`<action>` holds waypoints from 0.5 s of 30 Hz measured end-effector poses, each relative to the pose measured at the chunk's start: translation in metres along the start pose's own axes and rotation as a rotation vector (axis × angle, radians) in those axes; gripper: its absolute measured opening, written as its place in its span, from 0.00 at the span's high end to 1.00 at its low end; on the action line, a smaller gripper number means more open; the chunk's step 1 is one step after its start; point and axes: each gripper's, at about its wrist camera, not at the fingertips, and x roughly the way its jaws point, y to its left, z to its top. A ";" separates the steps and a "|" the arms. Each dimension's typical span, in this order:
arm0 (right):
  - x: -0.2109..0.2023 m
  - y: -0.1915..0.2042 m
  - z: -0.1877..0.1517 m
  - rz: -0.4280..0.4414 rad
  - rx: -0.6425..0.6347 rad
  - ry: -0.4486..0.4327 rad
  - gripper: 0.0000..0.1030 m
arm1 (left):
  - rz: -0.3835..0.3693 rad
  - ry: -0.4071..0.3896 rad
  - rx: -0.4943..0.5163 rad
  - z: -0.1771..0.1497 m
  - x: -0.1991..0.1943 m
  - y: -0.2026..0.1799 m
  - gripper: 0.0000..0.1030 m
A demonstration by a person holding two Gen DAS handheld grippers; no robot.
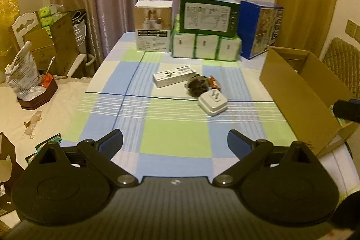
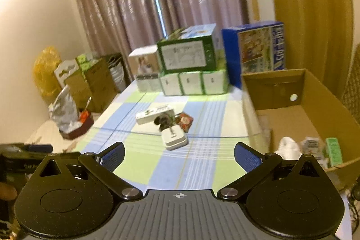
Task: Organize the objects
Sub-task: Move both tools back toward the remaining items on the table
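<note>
While both wide and empty, left hand-held gripper (image 1: 175, 142) and right hand-held gripper (image 2: 179, 155) near bench (image 1: 175, 141); some bits already in cardboard box (image 2: 315, 105), white plug (image 1: 212, 103), long white box (image 1: 174, 76), dark ball (image 1: 198, 84), red packet (image 2: 185, 120) still out.

open tablecloth (image 1: 175, 138) ahead, cardboard box (image 1: 299, 91) right

the table (image 1: 175, 141) wore a checked cloth (image 1: 157, 109). mid-table lay a plug (image 1: 212, 103); just behind it a dark bundle (image 1: 198, 85), a red packet (image 1: 214, 83) and a long white box (image 1: 174, 75). right of the plug stood an open carton (image 1: 299, 93); far behind it, stacked boxes (image 1: 207, 30).
</note>
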 end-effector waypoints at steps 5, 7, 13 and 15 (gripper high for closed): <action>0.036 0.007 -0.005 0.008 -0.042 0.014 0.02 | 0.010 0.016 -0.016 0.004 0.028 0.014 0.05; 0.054 0.007 -0.006 0.008 -0.051 0.024 0.02 | 0.015 0.025 -0.022 0.005 0.041 0.018 0.05; 0.116 0.008 -0.014 -0.016 -0.102 0.057 0.02 | 0.050 0.026 -0.008 0.011 0.087 0.020 0.05; 0.138 0.007 -0.019 -0.019 -0.127 0.071 0.02 | 0.057 0.019 0.007 0.013 0.105 0.019 0.05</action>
